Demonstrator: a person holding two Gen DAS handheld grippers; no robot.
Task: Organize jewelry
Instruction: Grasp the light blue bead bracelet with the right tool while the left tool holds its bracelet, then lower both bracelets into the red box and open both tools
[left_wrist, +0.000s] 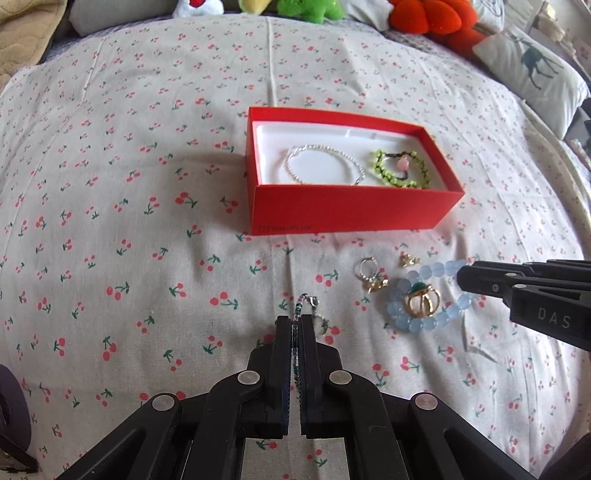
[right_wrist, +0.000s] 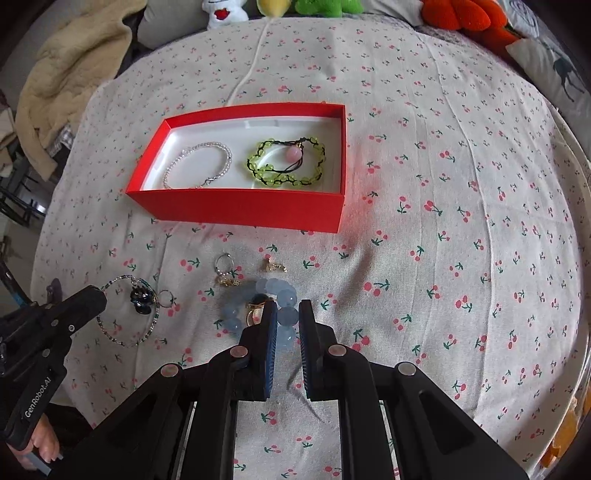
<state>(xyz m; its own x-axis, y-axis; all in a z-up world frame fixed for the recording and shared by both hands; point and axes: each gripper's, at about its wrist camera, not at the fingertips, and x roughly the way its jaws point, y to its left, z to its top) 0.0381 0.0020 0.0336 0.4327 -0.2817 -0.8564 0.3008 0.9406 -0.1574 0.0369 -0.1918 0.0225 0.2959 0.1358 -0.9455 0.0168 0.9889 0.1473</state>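
Where the bed fills both views, a cream cotton sheet printed with small red cherries (left_wrist: 147, 206) lies wrinkled under everything, and along its far edge plush toys in green, orange and white are cut off by the frame, so their shapes stay unclear. Near the middle sits an open red cardboard box with a white liner (right_wrist: 236, 206). Inside it a thin silvery-white beaded bracelet (right_wrist: 199, 162) lies on the left, and a lime-green beaded bracelet on black cord with a pink bead (right_wrist: 288, 162) lies beside it on the right.

On the near side of the box, on the sheet, lies the loose jewelry. The right gripper (right_wrist: 288, 314) has its black fingers drawn narrow around a pale blue frosted bead bracelet (right_wrist: 286, 295), pinching one or two beads; part of that loop is hidden behind the fingers. A gold ring with a dark green stone (left_wrist: 421, 299) rests inside the blue loop. The left gripper (left_wrist: 297, 325) has its fingers pressed together on a fine strand of tiny teal and silver beads (right_wrist: 127, 314), whose dark charm is hard to make out. Small gold and silver pieces (left_wrist: 369, 275) lie just beside the blue bracelet, too small to identify.
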